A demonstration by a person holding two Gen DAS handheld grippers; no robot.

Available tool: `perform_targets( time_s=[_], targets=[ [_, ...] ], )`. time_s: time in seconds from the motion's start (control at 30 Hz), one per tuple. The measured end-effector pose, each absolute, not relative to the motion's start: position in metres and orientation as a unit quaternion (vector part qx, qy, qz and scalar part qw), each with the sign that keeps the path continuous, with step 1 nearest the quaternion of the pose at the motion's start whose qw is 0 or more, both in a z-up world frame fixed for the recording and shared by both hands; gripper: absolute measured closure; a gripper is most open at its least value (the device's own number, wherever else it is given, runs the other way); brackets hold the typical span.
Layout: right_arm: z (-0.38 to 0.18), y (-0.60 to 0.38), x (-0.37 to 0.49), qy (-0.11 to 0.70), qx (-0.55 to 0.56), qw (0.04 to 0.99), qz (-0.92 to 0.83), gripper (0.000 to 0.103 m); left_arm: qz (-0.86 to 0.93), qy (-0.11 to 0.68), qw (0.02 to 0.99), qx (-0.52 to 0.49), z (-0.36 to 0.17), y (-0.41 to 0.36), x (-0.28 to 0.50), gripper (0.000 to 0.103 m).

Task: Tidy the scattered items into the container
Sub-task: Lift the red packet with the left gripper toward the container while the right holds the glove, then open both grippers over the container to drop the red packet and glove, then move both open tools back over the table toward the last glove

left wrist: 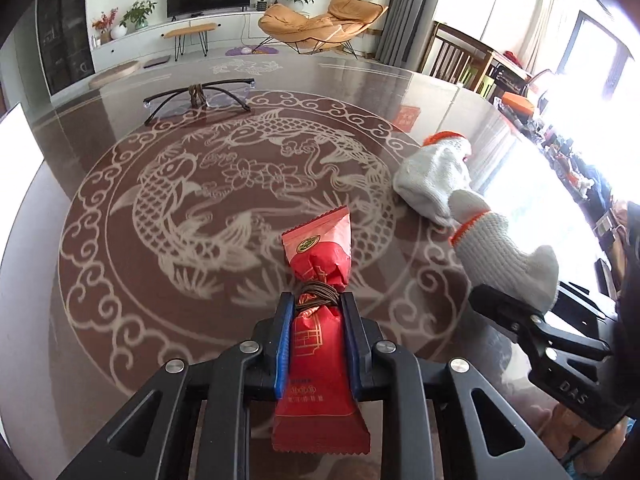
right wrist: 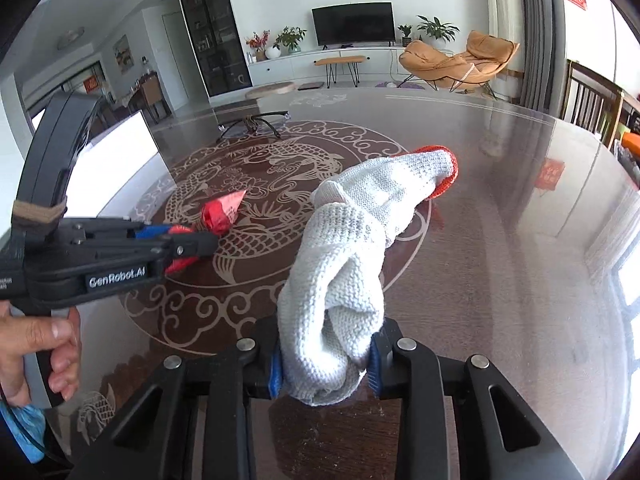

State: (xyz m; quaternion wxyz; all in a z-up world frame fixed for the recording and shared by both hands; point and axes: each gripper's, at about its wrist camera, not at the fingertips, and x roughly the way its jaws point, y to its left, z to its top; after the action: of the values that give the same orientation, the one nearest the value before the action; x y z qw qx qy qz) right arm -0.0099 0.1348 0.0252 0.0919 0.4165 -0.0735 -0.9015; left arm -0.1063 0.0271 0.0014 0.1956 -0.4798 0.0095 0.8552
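Observation:
My left gripper [left wrist: 316, 308] is shut on a red snack packet [left wrist: 318, 268] with a brown cord wound round its middle, held above the table. It also shows in the right wrist view [right wrist: 192, 240] with the packet [right wrist: 222, 214]. My right gripper [right wrist: 324, 360] is shut on a white knitted glove with an orange cuff [right wrist: 360, 232], which hangs down to the table. The glove shows in the left wrist view [left wrist: 440, 184], with my right gripper [left wrist: 516, 312] at its near end. A white box wall [right wrist: 116, 168] stands at the left; its inside is hidden.
A pair of black-framed glasses [left wrist: 200, 98] lies at the far side of the round glass table with carp pattern [left wrist: 240, 168]. Wooden chairs [left wrist: 460, 56] stand at the far right edge. A white panel [left wrist: 16, 148] is at the left.

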Motion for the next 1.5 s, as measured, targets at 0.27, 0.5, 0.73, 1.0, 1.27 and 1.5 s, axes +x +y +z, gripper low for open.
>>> perform_targets(
  time_s=[0.27, 0.5, 0.73, 1.0, 1.27, 1.5],
  targets=[
    [0.025, 0.089, 0.03, -0.106, 0.438, 0.167, -0.877, 0.073, 0.857, -0.083, 0.166, -0.481, 0.004, -0.029, -0.019, 0.081],
    [0.09, -0.035, 0.018, -0.044, 0.395, 0.288, -0.871, 0.073, 0.9, -0.138, 0.101, -0.401, 0.077, -0.151, 0.001, 0.081],
    [0.156, -0.221, -0.023, 0.019, 0.342, 0.424, -0.838, 0.073, 0.906, -0.153, -0.053, -0.392, 0.1, -0.324, -0.011, 0.081],
    [0.11, -0.393, -0.082, 0.058, 0.429, 0.469, -0.77, 0.066, 0.848, -0.146, -0.181, -0.476, 0.065, -0.406, -0.019, 0.059],
    [0.099, -0.36, -0.092, -0.015, 0.441, 0.478, -0.76, 0.047, 0.863, -0.164, -0.204, -0.433, 0.074, -0.395, 0.003, 0.012],
    [0.099, -0.204, -0.051, -0.003, 0.364, 0.379, -0.851, 0.042, 0.908, -0.084, -0.116, -0.394, 0.115, -0.276, -0.004, 0.002]
  ],
)
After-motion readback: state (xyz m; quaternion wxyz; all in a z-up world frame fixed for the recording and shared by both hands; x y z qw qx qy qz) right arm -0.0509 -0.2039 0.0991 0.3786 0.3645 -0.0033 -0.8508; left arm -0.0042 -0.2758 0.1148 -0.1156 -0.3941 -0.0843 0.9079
